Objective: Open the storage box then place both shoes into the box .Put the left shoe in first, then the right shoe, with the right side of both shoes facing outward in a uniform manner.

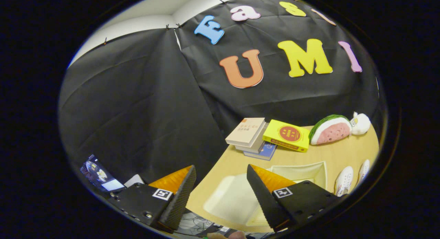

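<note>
My gripper (220, 194) is open, raised above the near edge of the wooden table (343, 153), and nothing lies between its fingers. A pale, translucent storage box (302, 170) sits on the table just ahead of the fingers and partly behind one of them. Its lid (230, 199) lies flat toward me and shows in the gap between the fingers. Two white shoes (352, 178) lie side by side on the table, to the right of the box and past the right finger.
Several stacked books (249, 134) and a yellow book (288, 135) lie beyond the box by the cloth wall. A watermelon-slice plush (330, 129) and a small white plush (360, 123) sit beside them. A screen (98, 175) glows at the left, off the table.
</note>
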